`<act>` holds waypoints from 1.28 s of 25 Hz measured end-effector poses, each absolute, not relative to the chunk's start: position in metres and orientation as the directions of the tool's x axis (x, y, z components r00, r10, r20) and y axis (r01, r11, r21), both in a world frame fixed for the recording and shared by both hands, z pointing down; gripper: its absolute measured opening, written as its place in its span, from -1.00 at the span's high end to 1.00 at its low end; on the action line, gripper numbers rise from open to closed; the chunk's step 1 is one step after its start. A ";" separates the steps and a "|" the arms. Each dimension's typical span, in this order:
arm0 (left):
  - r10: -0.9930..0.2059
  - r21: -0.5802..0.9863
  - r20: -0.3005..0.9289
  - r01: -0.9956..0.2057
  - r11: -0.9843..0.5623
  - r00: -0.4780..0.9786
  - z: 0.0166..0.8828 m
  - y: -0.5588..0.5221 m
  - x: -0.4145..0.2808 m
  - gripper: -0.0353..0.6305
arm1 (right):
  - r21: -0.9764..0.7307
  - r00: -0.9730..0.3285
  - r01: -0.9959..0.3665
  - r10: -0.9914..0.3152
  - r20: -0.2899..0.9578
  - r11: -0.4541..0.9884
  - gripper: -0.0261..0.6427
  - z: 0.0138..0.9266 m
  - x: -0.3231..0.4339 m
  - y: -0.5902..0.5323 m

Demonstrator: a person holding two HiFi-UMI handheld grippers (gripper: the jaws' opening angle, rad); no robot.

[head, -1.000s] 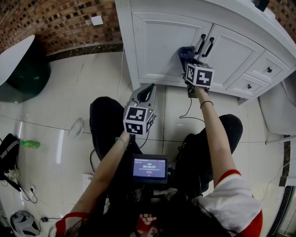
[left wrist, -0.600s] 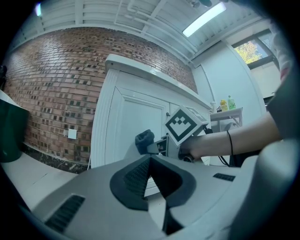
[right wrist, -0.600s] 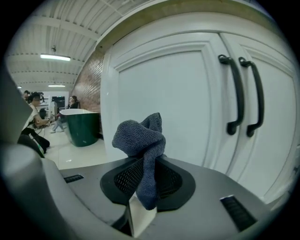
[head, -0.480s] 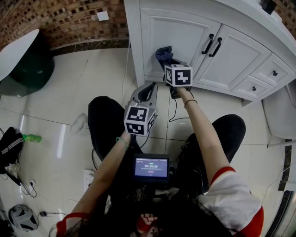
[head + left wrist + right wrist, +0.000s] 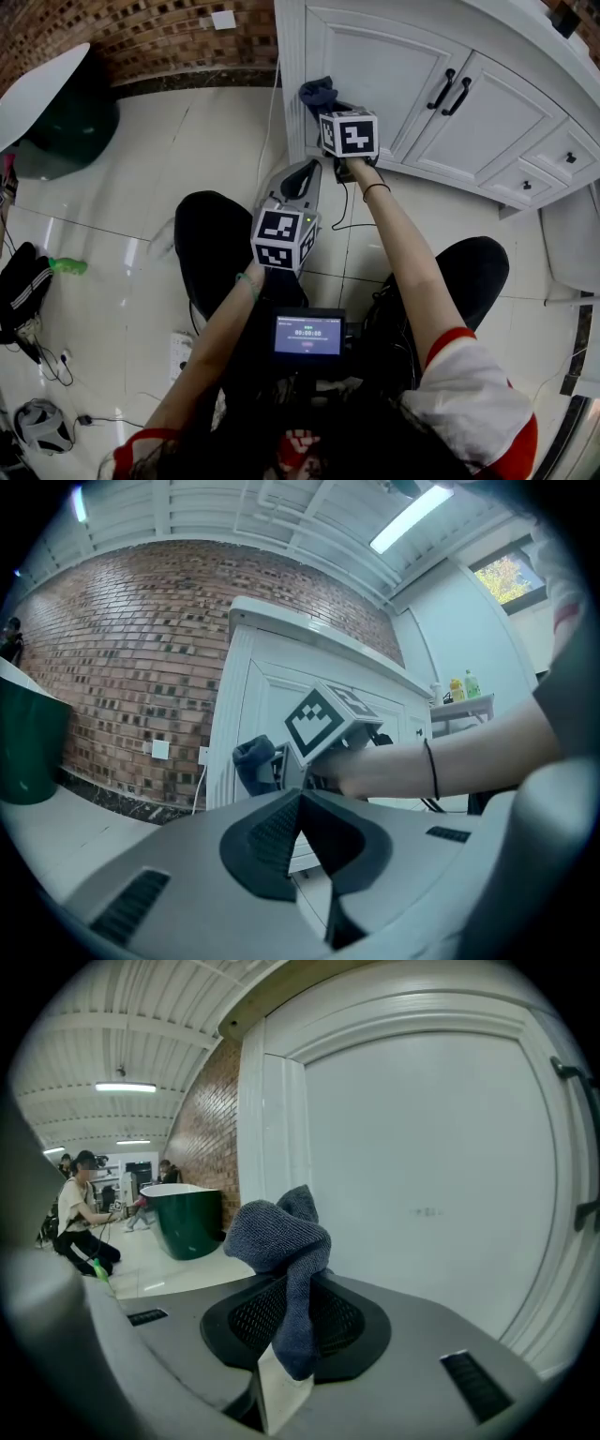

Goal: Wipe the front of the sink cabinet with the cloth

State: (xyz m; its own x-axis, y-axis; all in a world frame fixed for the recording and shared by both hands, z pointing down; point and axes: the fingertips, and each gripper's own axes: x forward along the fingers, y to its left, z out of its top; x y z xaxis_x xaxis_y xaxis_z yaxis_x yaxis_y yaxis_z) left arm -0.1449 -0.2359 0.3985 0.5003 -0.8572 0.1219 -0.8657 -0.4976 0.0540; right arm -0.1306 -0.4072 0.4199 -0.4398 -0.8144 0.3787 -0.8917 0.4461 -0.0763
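Note:
The white sink cabinet (image 5: pixel 403 66) fills the top of the head view, with its left door panel (image 5: pixel 431 1194) close in front of the right gripper view. My right gripper (image 5: pixel 323 103) is shut on the dark blue cloth (image 5: pixel 281 1241), which it holds against the left edge of that door; the cloth (image 5: pixel 317 92) shows above the marker cube. My left gripper (image 5: pixel 302 178) hangs lower, over the floor just short of the cabinet base, with its jaws shut and nothing between them. In the left gripper view the cloth (image 5: pixel 251 761) and the right gripper's cube (image 5: pixel 323 719) appear ahead.
Two black handles (image 5: pixel 453 89) sit at the cabinet's middle doors, drawers (image 5: pixel 548 155) to the right. A dark green tub (image 5: pixel 56 112) stands at far left by the brick wall (image 5: pixel 141 37). A cable (image 5: pixel 272 122) hangs beside the cabinet. A white toilet (image 5: pixel 574 239) is at right.
My right gripper has carried the cloth leftward across the cabinet front, from beside the black handles to the left door's left edge. The left gripper has barely moved.

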 end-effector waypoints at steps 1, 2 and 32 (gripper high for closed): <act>-0.858 0.054 0.119 -0.866 -0.497 0.500 0.398 -0.237 -0.145 0.80 | -0.076 -0.429 -0.898 -0.820 0.379 0.434 0.67 0.420 -0.122 -0.408; -0.858 0.053 0.117 -0.866 -0.498 0.500 0.397 -0.239 -0.144 0.80 | -0.077 -0.417 -0.904 -0.826 0.380 0.421 0.67 0.421 -0.112 -0.408; -0.808 0.045 0.114 -0.815 -0.578 0.579 0.395 -0.242 -0.068 0.80 | -0.033 -0.225 -0.971 -0.870 0.439 0.235 0.67 0.447 0.069 -0.368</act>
State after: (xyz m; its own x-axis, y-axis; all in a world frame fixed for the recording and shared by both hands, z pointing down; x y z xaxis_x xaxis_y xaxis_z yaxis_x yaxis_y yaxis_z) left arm -0.0679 -0.2419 0.3953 0.5787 -0.8075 0.1144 -0.8150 -0.5776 0.0455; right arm 0.0695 -0.3683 0.4468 -0.2253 -0.8700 0.4386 -0.9715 0.2349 -0.0332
